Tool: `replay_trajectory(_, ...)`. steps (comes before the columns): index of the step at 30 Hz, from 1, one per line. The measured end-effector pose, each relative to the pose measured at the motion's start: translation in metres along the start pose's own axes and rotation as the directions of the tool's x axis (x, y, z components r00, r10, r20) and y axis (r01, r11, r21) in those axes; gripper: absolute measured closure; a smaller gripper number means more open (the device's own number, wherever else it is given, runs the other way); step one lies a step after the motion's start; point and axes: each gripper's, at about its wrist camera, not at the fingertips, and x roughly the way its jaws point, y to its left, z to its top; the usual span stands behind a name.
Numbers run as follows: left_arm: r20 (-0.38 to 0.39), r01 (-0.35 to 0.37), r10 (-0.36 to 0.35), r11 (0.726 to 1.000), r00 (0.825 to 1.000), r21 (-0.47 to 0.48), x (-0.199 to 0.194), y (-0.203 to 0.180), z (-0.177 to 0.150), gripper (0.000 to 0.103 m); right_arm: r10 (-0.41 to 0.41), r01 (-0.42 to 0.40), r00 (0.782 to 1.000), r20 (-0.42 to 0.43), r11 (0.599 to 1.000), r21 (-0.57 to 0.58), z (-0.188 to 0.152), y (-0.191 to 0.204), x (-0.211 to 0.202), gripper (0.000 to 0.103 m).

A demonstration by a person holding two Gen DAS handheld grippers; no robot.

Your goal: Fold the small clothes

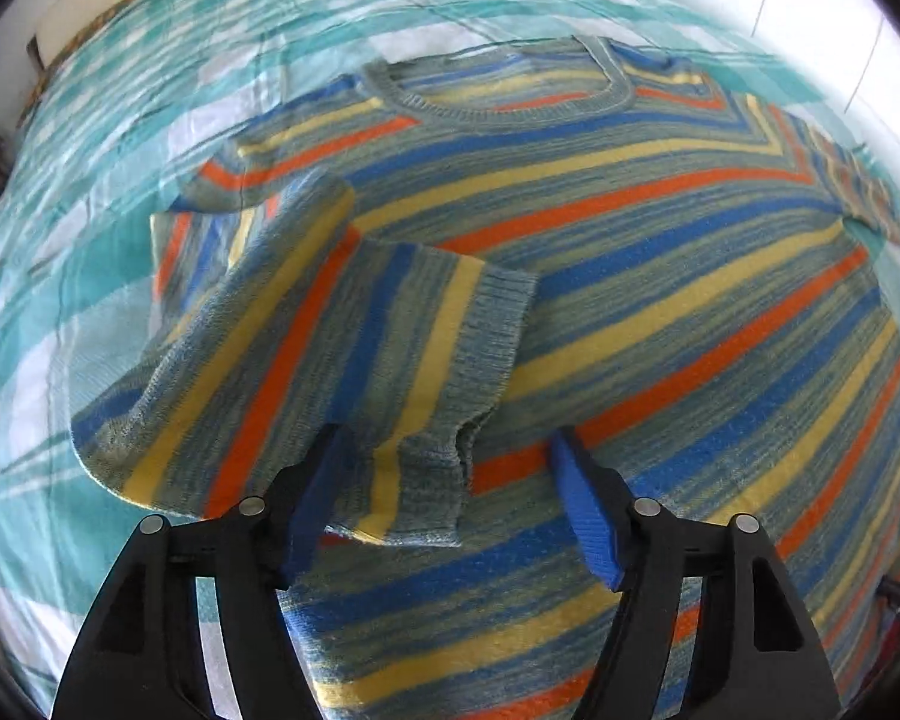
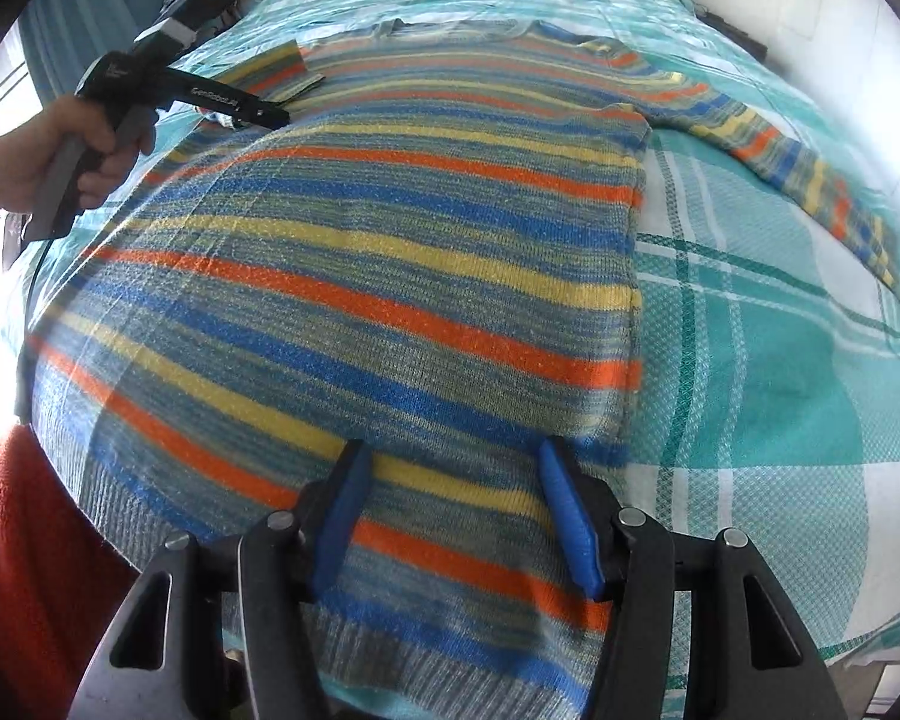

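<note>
Striped sweater [image 2: 390,276] is lying flat on the teal plaid bedspread [image 2: 768,396], long axis running hem-near to collar [image 1: 504,102] far, one sleeve [image 1: 306,372] folded across the chest and the other sleeve [image 2: 810,174] trailing out sideways. Knit is showing orange, yellow and blue bands. Left gripper [image 1: 450,480] and right gripper [image 2: 450,498] are both hovering spread, gripping nothing.

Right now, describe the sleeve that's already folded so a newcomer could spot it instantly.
Start at the teal plaid bedspread and find the striped sweater spread flat on it. The folded sleeve lies across the sweater's body just ahead of the open left claw. Unlike the other sleeve, stretched out over the bedspread, its stripes cross the body's stripes.
</note>
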Motion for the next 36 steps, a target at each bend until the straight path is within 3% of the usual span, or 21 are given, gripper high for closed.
replay_trajectory(1,-0.003,0.006,-0.006,1.0,1.0,-0.027,-0.002,0.005,0.0,0.089,-0.001,0.001,1.0,-0.002,1.0,-0.001,0.0,0.0,0.001,0.046)
replay_trajectory(2,-0.009,0.031,-0.032,0.997,0.999,-0.07,-0.004,0.01,0.004,0.102,-0.002,0.002,1.0,-0.003,1.0,-0.002,0.002,0.001,0.002,0.045)
replay_trajectory(4,0.044,0.124,-0.118,0.974,0.992,-0.191,-0.026,0.031,0.005,0.102,0.0,0.0,1.0,-0.005,1.0,-0.004,0.004,0.0,0.004,0.045)
replay_trajectory(6,0.18,0.194,-0.141,0.928,0.973,-0.318,-0.068,0.068,0.001,0.102,-0.001,0.001,1.0,-0.008,1.0,-0.01,0.005,0.001,0.005,0.045)
replay_trajectory(7,0.234,0.23,-0.144,0.889,0.961,-0.395,-0.085,0.093,-0.005,0.102,-0.001,0.001,1.0,-0.009,1.0,-0.011,0.006,0.001,0.005,0.045)
replay_trajectory(9,0.318,0.279,-0.11,0.782,0.942,-0.557,-0.112,0.15,-0.025,0.102,0.0,0.0,1.0,-0.01,1.0,-0.008,0.007,0.001,0.006,0.045)
replay_trajectory(10,0.332,0.277,-0.063,0.707,0.941,-0.65,-0.121,0.185,-0.042,0.102,0.0,0.0,1.0,-0.011,1.0,-0.006,0.007,0.001,0.006,0.044)
replay_trajectory(13,0.246,0.169,0.069,0.55,0.967,-0.818,-0.122,0.258,-0.094,0.103,-0.003,0.003,1.0,-0.008,1.0,-0.005,0.008,0.001,0.007,0.044)
replay_trajectory(15,0.175,0.098,0.118,0.478,0.977,-0.873,-0.117,0.282,-0.128,0.103,-0.004,0.004,1.0,-0.004,1.0,-0.004,0.007,0.002,0.008,0.044)
replay_trajectory(16,0.157,0.085,0.122,0.456,0.98,-0.886,-0.112,0.289,-0.137,0.103,-0.004,0.004,1.0,-0.003,1.0,-0.003,0.007,0.002,0.008,0.044)
replay_trajectory(18,0.135,0.068,0.121,0.441,0.983,-0.895,-0.108,0.288,-0.157,0.103,-0.003,0.003,1.0,-0.004,1.0,-0.002,0.006,0.002,0.008,0.044)
replay_trajectory(22,0.086,0.009,0.145,0.466,0.986,-0.885,-0.1,0.275,-0.168,0.103,-0.011,0.011,1.0,-0.008,1.0,-0.009,0.007,0.002,0.008,0.044)
replay_trajectory(27,0.031,-0.046,0.163,0.45,0.986,-0.892,-0.085,0.296,-0.171,0.103,-0.02,0.02,1.0,-0.013,1.0,-0.011,0.007,0.005,0.008,0.044)
replay_trajectory(30,0.002,-0.08,0.172,0.472,0.985,-0.878,-0.077,0.298,-0.173,0.103,-0.026,0.026,1.0,-0.016,1.0,-0.013,0.008,0.006,0.009,0.044)
replay_trajectory(33,0.031,-0.046,0.146,0.493,0.989,-0.869,-0.078,0.301,-0.176,0.102,-0.03,0.03,0.999,-0.019,0.999,-0.013,0.009,0.006,0.009,0.044)
replay_trajectory(34,0.028,-0.05,0.153,0.484,0.988,-0.873,-0.08,0.303,-0.178,0.101,-0.032,0.032,0.999,-0.02,0.999,-0.015,0.009,0.007,0.01,0.044)
replay_trajectory(36,0.067,-0.017,0.175,0.439,0.982,-0.898,-0.094,0.312,-0.192,0.094,-0.034,0.034,0.999,-0.021,0.999,-0.013,0.01,0.007,0.01,0.044)
